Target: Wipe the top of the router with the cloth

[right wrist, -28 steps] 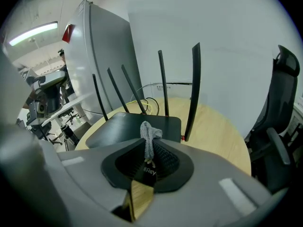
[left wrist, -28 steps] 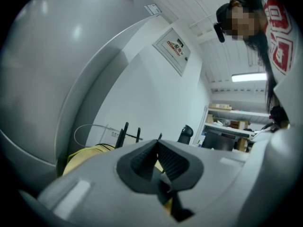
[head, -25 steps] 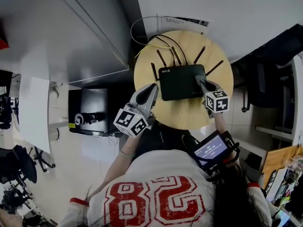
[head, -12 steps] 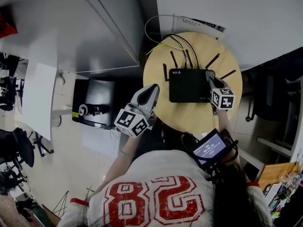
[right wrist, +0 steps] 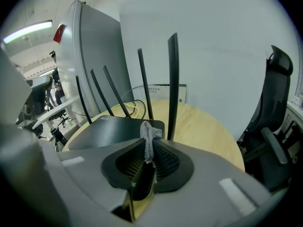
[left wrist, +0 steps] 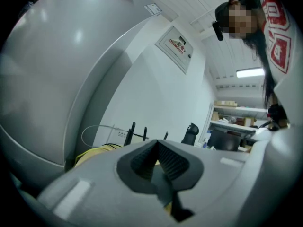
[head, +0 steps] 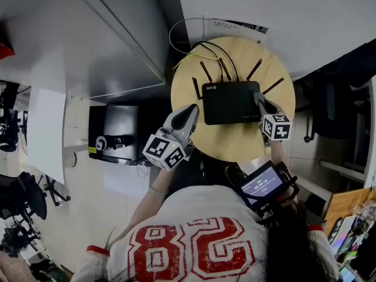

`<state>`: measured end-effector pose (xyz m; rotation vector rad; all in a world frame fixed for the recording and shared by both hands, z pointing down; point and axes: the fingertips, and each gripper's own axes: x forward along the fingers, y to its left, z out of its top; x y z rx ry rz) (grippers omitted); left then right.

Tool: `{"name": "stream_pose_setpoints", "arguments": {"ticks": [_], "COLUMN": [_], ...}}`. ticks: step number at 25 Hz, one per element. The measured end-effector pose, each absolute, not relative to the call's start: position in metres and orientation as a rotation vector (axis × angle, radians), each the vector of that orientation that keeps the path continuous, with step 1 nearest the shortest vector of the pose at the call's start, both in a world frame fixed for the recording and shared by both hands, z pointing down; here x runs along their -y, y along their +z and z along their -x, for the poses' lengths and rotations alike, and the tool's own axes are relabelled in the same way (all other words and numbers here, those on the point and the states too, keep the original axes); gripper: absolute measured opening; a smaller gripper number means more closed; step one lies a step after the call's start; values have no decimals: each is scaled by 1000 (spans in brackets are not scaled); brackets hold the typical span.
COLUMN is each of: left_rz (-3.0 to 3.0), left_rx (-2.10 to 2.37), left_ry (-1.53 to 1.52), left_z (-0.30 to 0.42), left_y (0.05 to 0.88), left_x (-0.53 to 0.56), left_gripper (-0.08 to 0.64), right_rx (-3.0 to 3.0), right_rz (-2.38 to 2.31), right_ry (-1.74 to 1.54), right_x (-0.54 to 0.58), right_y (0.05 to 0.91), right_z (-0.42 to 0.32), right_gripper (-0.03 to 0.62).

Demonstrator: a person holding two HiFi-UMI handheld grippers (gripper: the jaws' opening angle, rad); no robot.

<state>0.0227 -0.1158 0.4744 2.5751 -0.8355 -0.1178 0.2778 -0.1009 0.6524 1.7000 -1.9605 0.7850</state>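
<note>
Router: black, flat, lying on the round wooden table, a little towards the far side of the top. Its long axis runs left to right in the head view. The antennas stand along the far long edge, next to the wall, and splay outward. The white lettering sits at the far left corner of the lid. Black and yellow cables leave the back edge, and a thin white cable loops off the table towards the wall.

Right gripper: its tips are over the router's right end, near the front corner. In the right gripper view the gripper has its jaws closed on a grey cloth. A crumpled tuft of cloth sticks out past the pads, just above the router lid. Whether the cloth touches the lid cannot be told. One antenna rises just beyond the tuft.

Left gripper: held at the table's left edge, beside the router's near left corner and clear of it. In its own view the gripper has its ribbed pads drawn together, with nothing between them.

Surface: pale wood, with a bare part to the right of and in front of the router.

Room: white wall behind the table. A grey metal cabinet is at the left, and a black office chair is at the right. A black unit sits on the pale floor beside the table. A small screen is strapped to the person's right forearm.
</note>
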Motion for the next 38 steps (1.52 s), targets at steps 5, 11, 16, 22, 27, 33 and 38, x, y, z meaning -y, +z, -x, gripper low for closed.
{"name": "stream_pose_setpoints", "arguments": {"ticks": [5, 11, 16, 22, 27, 33, 38], "left_rz": [-2595, -2613, -2602, -2611, -2606, -2588, -2569], "left_rx": [772, 695, 680, 683, 723, 760, 776], "left_ry": [-124, -126, -128, -122, -138, -134, -103], "left_z": [-35, -49, -52, -55, -49, -39, -23], "left_y": [472, 471, 473, 470, 468, 471, 481], "left_x": [108, 95, 88, 85, 86, 77, 58], "left_gripper": [-2, -2, -2, -3, -2, -3, -2], "right_rx": [1947, 1947, 1954, 1965, 1980, 2073, 2132], "right_rz": [-1731, -1751, -1774, -1761, -1829, -1909, -1907], "right_ry": [813, 843, 879, 878, 869, 875, 894], "right_x": [71, 38, 18, 17, 31, 43, 37], "right_y": [654, 654, 657, 654, 637, 606, 601], "right_z": [-277, -265, -255, -255, -266, -242, -206], "right_gripper": [41, 41, 41, 41, 41, 41, 41]}}
